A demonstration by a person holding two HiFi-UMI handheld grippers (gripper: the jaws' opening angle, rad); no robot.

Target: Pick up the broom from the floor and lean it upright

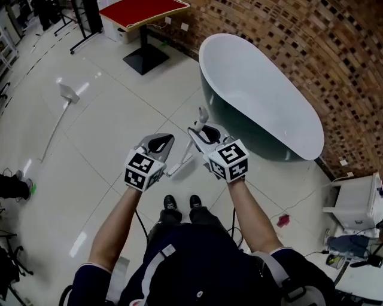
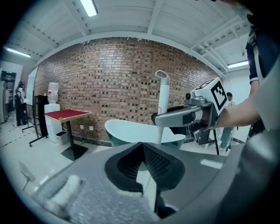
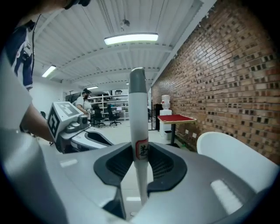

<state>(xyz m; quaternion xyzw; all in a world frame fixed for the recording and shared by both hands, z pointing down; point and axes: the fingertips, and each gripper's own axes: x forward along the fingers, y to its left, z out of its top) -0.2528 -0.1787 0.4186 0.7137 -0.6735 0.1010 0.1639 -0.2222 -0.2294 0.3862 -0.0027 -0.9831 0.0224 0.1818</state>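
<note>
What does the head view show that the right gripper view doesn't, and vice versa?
Head view only: a long-handled tool lying on the floor, and the person's shoes.
Right gripper view only: the red label on the broom handle, a person far back, the ceiling light.
Both: right hand-held gripper closed on the broom handle, left hand-held gripper, bathtub, red-topped table, brick wall.

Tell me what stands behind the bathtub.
A brick wall stands right behind the bathtub. The tub's rim covers the wall's foot, so anything low there stays unseen.
</note>
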